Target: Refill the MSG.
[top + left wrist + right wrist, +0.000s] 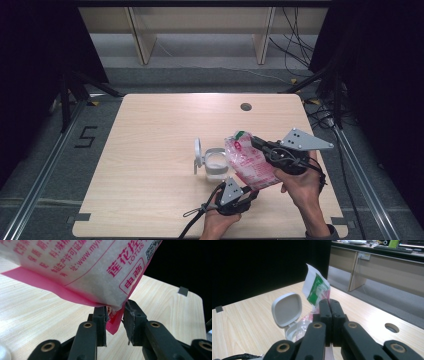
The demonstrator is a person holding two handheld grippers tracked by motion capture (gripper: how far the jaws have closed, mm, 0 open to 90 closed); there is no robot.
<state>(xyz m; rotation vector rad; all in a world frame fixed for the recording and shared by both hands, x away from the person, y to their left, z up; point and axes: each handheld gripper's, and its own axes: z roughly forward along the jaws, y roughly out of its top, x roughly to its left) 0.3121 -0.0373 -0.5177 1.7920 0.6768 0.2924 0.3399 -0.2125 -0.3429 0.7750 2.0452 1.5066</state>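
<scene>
- Bag (248,159): pink-and-white printed plastic, held tilted above the surface (150,150), its green-marked top end toward the far side, its lower end toward the person.
- Right gripper (257,141): fingers pressed together on the bag's upper part; in the right gripper view the fingers (325,312) meet flat with the film pinched between them, and the green-and-white flap (315,287) stands up just beyond.
- Left gripper (250,192): at the bag's lower corner. In the left gripper view the pink corner seam (112,322) hangs between the fingers (100,320); the left one touches it, the right one stands just apart, so the fingers are narrow and slack, not clamped (no grip observed on this side).
- Jar (216,164): small, clear, open, standing on the surface just left of the bag and partly under it; its hinged lid (198,150) is raised upright on the side away from the bag. White contents visible inside.
- Hands: the right hand (297,187) and left hand (220,222) each hold a gripper at the near edge.
- Hole (245,106): round, in the surface, well apart from the work.
</scene>
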